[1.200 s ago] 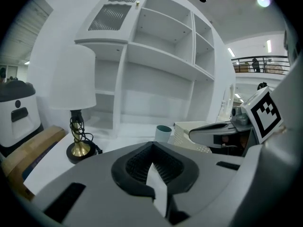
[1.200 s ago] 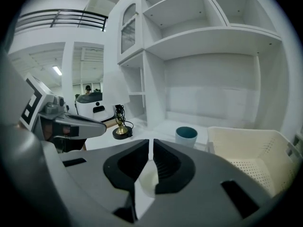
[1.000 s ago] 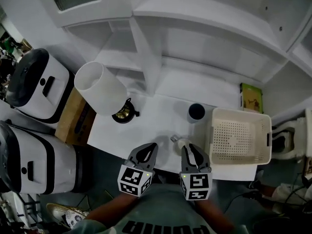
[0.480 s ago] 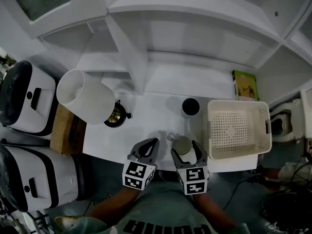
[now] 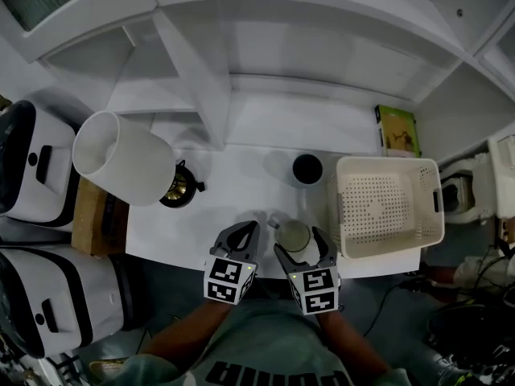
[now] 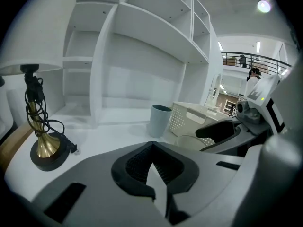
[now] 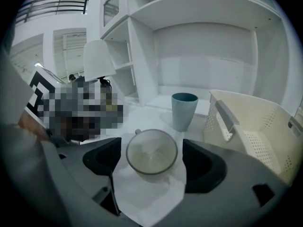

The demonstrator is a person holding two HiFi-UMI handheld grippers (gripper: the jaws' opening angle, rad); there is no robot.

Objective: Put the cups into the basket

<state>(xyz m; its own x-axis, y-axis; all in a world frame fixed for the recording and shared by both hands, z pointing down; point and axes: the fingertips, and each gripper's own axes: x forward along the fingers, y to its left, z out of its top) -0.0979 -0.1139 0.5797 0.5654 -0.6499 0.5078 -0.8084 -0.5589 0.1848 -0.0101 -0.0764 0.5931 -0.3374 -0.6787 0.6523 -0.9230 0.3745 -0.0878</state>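
Observation:
A pale translucent cup [image 5: 293, 234] [image 7: 151, 151] stands near the front edge of the white table [image 5: 233, 191]. My right gripper [image 5: 300, 245] [image 7: 151, 149] is open around it. Its jaws have just been opening and there is a gap between the cup and each pad. A dark blue-grey cup [image 5: 306, 168] [image 7: 183, 110] [image 6: 160, 119] stands upright farther back, just left of the cream perforated basket [image 5: 386, 207] [image 7: 255, 126]. To the left of the pale cup my left gripper [image 5: 237, 236] [image 6: 151, 148] hangs over the table edge, its tips touching and nothing between them.
A table lamp with a white shade [image 5: 121, 158] and a brass base [image 6: 45, 150] stands at the table's left end. White shelves [image 5: 322, 63] rise behind the table. A green box [image 5: 396, 131] stands behind the basket. Two white appliances [image 5: 32, 167] sit on the left.
Both grippers have come down toward the table. The right jaws went from shut to wide open, and the pale cup now stands between them. The left gripper stayed shut.

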